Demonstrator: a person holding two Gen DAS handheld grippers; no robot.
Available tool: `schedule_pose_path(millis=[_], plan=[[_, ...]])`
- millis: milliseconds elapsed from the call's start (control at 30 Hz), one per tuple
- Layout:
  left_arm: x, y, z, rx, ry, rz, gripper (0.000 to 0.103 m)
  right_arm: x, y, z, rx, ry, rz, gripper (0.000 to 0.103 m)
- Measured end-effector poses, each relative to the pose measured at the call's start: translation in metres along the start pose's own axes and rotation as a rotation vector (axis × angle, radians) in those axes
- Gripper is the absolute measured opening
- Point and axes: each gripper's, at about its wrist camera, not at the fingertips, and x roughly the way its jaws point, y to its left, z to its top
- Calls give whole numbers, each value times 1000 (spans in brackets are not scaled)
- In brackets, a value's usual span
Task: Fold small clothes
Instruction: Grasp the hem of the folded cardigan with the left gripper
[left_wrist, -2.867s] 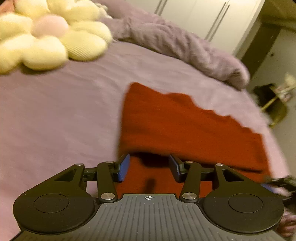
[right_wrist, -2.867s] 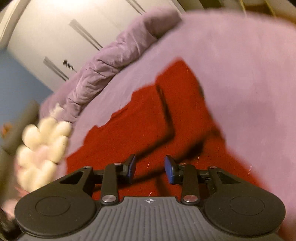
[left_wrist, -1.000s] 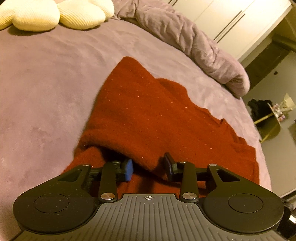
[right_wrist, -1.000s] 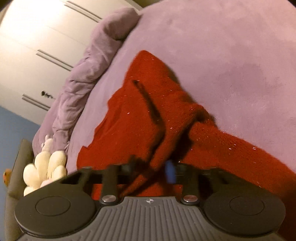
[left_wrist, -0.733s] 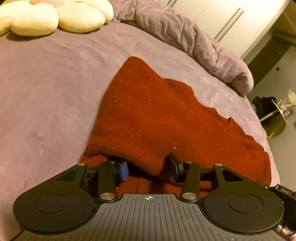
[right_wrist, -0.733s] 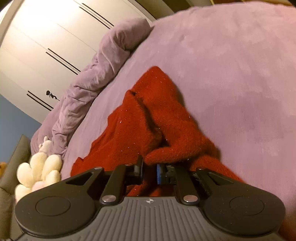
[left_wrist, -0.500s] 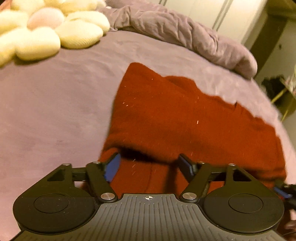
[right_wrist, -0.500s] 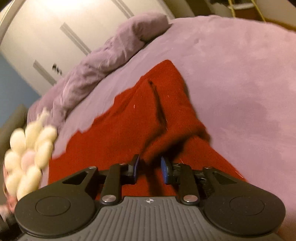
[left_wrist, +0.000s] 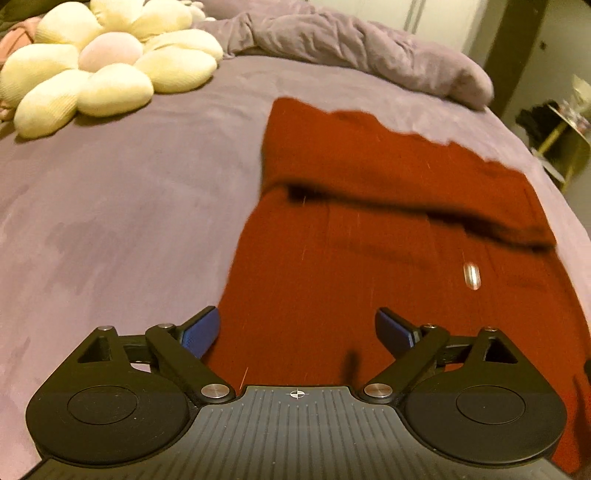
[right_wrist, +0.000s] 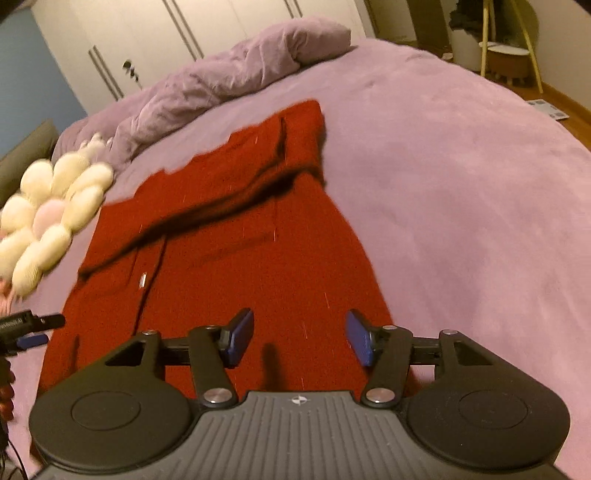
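Note:
A red knitted garment (left_wrist: 369, 258) lies on the purple bed, its far part folded over toward me into a thick band (left_wrist: 388, 173). A small shiny button (left_wrist: 471, 275) shows on the lower layer. My left gripper (left_wrist: 297, 332) is open and empty, just above the garment's near left edge. In the right wrist view the same garment (right_wrist: 236, 251) lies with its folded band (right_wrist: 240, 177) across the far part. My right gripper (right_wrist: 299, 338) is open and empty over the garment's near right side. The left gripper's tip (right_wrist: 26, 328) shows at the left edge.
A cream flower-shaped cushion (left_wrist: 99, 62) lies at the far left of the bed. A rumpled purple duvet (left_wrist: 351, 44) runs along the far edge, in front of white wardrobe doors (right_wrist: 147, 37). A small yellow-legged table (right_wrist: 506, 48) stands on the floor beyond the bed.
Both grippers were shut on the red garment's edge and carried it over. They have since opened, let it go and drawn back toward me; the folded part now lies flat.

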Motion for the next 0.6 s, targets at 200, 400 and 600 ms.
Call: schedule_pose_path(millis=[200, 400, 600], plan=[[-43, 37, -68, -33, 42, -7, 95, -60, -10, -57, -67, 9, 13, 56], [-61, 61, -95, -112, 57, -88, 89, -85, -17, -61, -76, -13, -23, 56], [-61, 73, -95, -130, 102, -140, 70, -77, -31, -54, -39, 26, -22, 52]])
